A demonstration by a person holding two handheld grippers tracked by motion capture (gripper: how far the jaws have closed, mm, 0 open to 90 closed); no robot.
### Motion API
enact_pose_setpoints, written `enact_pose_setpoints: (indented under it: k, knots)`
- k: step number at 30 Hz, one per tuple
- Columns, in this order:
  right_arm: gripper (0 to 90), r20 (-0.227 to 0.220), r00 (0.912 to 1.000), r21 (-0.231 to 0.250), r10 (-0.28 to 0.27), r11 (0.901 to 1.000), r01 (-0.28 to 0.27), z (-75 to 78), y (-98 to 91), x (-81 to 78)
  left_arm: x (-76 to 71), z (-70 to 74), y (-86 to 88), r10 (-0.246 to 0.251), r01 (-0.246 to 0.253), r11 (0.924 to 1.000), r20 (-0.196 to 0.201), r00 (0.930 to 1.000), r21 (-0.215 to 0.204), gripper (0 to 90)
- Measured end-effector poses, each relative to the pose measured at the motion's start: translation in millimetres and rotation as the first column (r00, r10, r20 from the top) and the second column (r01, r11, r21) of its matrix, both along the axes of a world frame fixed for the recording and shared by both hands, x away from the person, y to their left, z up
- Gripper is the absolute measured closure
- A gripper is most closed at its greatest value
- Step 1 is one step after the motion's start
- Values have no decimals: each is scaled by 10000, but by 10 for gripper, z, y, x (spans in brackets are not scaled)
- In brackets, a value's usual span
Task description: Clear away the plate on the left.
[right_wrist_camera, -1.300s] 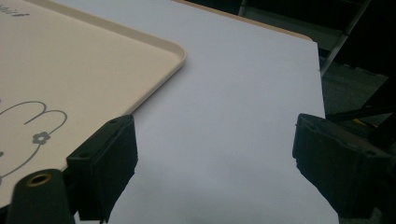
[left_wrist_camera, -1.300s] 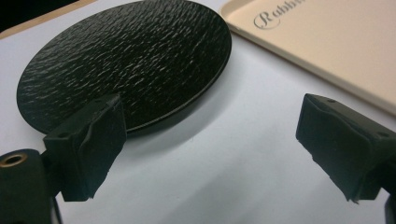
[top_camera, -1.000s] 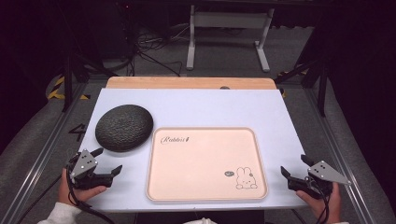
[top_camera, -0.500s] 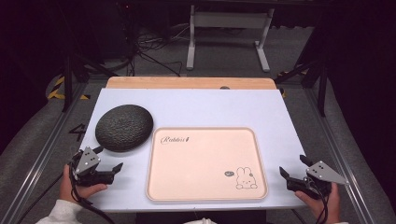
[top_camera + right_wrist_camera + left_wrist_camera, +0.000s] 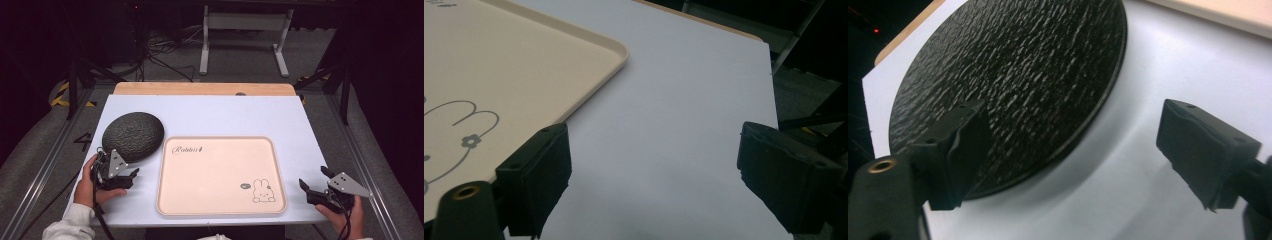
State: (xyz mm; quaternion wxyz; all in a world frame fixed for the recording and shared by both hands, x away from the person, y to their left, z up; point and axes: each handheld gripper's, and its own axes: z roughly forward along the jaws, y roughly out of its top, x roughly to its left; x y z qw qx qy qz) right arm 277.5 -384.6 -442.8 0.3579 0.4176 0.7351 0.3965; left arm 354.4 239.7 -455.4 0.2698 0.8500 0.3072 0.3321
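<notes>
Dark floor and a tangle of cables surround the white table (image 5: pixel 220 117), with a wooden strip along its far edge at twelve o'clock and a metal stand behind it. On the table lies a beige tray (image 5: pixel 220 175) printed with a small rabbit, sitting centre and toward six o'clock. Beside the tray, at about nine o'clock from the table's middle, rests a round black plate (image 5: pixel 133 136) with a rough, rippled surface, lying flat and nearly touching the tray's far left corner.

At seven o'clock the left gripper (image 5: pixel 125 176) is held in the person's hand just next to the plate's near rim. Its jaws stand wide but have just been closing a little; in the left gripper view (image 5: pixel 1078 150) one jaw sits over the plate's edge and the other over bare table, and nothing is pinched between them.

At five o'clock the right gripper (image 5: pixel 312 189) sits beyond the tray's near right corner, jaws spread wide over bare table, the tray's rim beside one jaw in its own view (image 5: pixel 649 175).
</notes>
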Motion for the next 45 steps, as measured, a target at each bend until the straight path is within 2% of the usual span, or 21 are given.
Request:
enact_pose_setpoints:
  k: [5,7,9,10,12,16,18,20,24,25,26,28,30,32,36,37,40,41,42,44,45]
  knots:
    - [146,-13,10000,-3,1,10000,-1,0,2,0,93,-31,-102,350,-403,9929,494,9982,1115,197]
    - [146,-25,10000,-3,0,10000,0,-2,4,2,127,-49,-165,616,-737,9816,738,9954,1759,225]
    - [146,-36,10000,2,-7,10000,7,-3,5,2,141,-59,-191,600,-757,9765,831,9947,2017,233]
    - [146,-46,10000,5,30,10000,-30,-7,6,5,155,-77,-241,655,-883,9635,969,9931,2529,238]
    - [146,-44,10000,-16,38,10000,-38,-8,7,6,160,-88,-263,645,-907,9573,1032,9926,2746,265]
    - [146,-64,10000,-26,13,10000,-13,-10,8,6,174,-130,-394,504,-1090,9155,1585,9861,3872,282]
    - [145,-167,9999,-20,17,10000,-18,-20,10,18,174,-159,-466,380,-1090,8942,1689,9849,4342,376]
    - [144,-257,9997,-89,45,9999,-47,-31,21,24,188,-181,-508,253,-1029,8834,1727,9847,4572,462]
    - [143,-328,9994,-19,85,10000,-86,-25,32,24,232,-220,-544,-58,-569,8772,1289,9916,4768,665]
    - [142,-314,9995,-54,103,9999,-104,-23,32,23,242,-246,-558,-41,-666,8719,1433,9897,4851,750]
    - [142,-318,9994,-53,123,9999,-124,-24,30,23,248,-250,-566,-39,-710,8659,1485,9889,4952,759]
    - [139,-314,9995,-69,77,9999,-79,-20,23,21,268,-263,-584,-116,-728,8643,1645,9863,4977,767]
    - [139,-280,9996,-41,83,10000,-84,-13,23,15,266,-278,-629,-326,-872,8304,2041,9784,5504,803]
    - [139,-293,9995,-76,150,9999,-152,-16,31,16,264,-273,-656,-463,-979,8238,2385,9700,5583,831]
    - [138,-319,9994,-184,164,9997,-170,-21,35,17,275,-259,-654,-499,-1031,8377,2631,9635,5364,853]
    - [138,-328,9994,-160,128,9998,-133,-19,30,16,273,-261,-660,-535,-1036,8300,2631,9633,5480,856]
    - [137,-284,9995,-172,108,9998,-113,-15,30,14,269,-250,-652,-559,-1076,8319,2751,9598,5444,861]
    - [138,-281,9995,-170,111,9998,-116,-13,30,14,264,-241,-644,-584,-1122,8364,2908,9550,5366,866]
    - [138,-288,9995,-192,115,9997,-120,-13,31,14,256,-207,-626,-526,-1128,8503,2962,9537,5140,872]
    - [138,-324,9994,-213,126,9997,-133,-18,34,16,239,-174,-605,-472,-1080,8661,2950,9543,4880,872]
    - [138,-333,9994,-222,115,9997,-122,-19,33,17,231,-162,-602,-553,-1020,8673,2980,9529,4872,873]
